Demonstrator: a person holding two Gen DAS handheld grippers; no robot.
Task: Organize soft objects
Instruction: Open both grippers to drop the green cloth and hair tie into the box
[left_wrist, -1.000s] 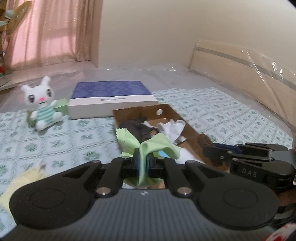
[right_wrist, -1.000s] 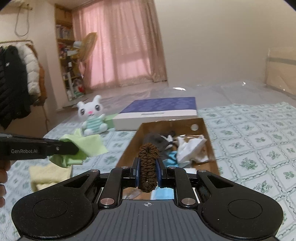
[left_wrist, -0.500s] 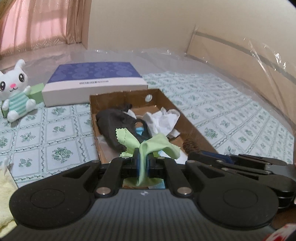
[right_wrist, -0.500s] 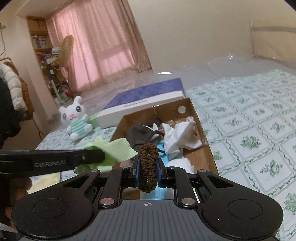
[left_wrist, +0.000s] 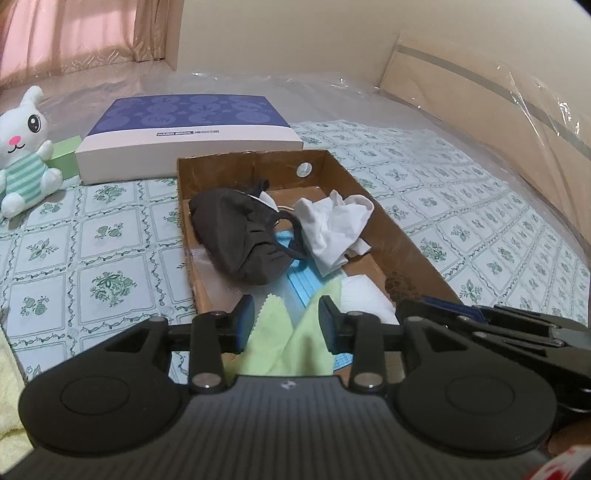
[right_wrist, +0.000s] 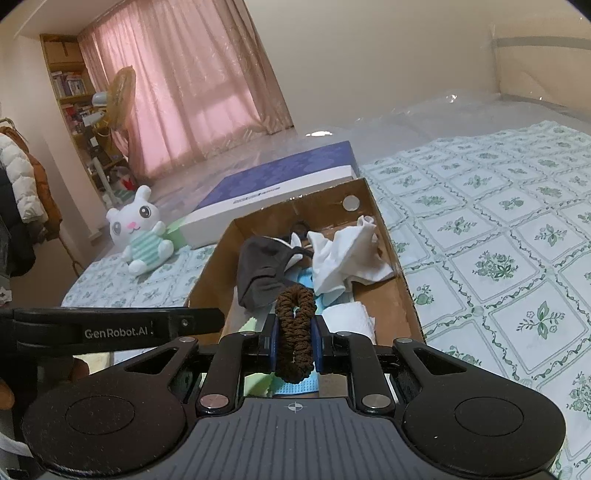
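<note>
A cardboard box (left_wrist: 402, 236) lies on the bed and holds a dark cloth pouch (left_wrist: 240, 229), a white cloth (left_wrist: 332, 225), a blue face mask (left_wrist: 295, 280) and a white tissue (left_wrist: 365, 295). My left gripper (left_wrist: 286, 325) is open over the box's near end; the green cloth (left_wrist: 284, 347) lies loose between its jaws. My right gripper (right_wrist: 294, 341) is shut on a brown hair scrunchie (right_wrist: 294, 325) over the same box (right_wrist: 391, 266). The left gripper's finger shows in the right wrist view (right_wrist: 110, 326).
A white bunny plush (left_wrist: 22, 155) and a green block (left_wrist: 66, 155) sit left of a blue-and-white flat box (left_wrist: 188, 136). A yellow towel (left_wrist: 9, 398) lies at the near left. A plastic-wrapped headboard (left_wrist: 498, 107) stands at the right.
My left gripper has opened and let go of the green cloth, which dropped into the box's near end. Both grippers moved forward and lower over the box; the right still holds the scrunchie.
</note>
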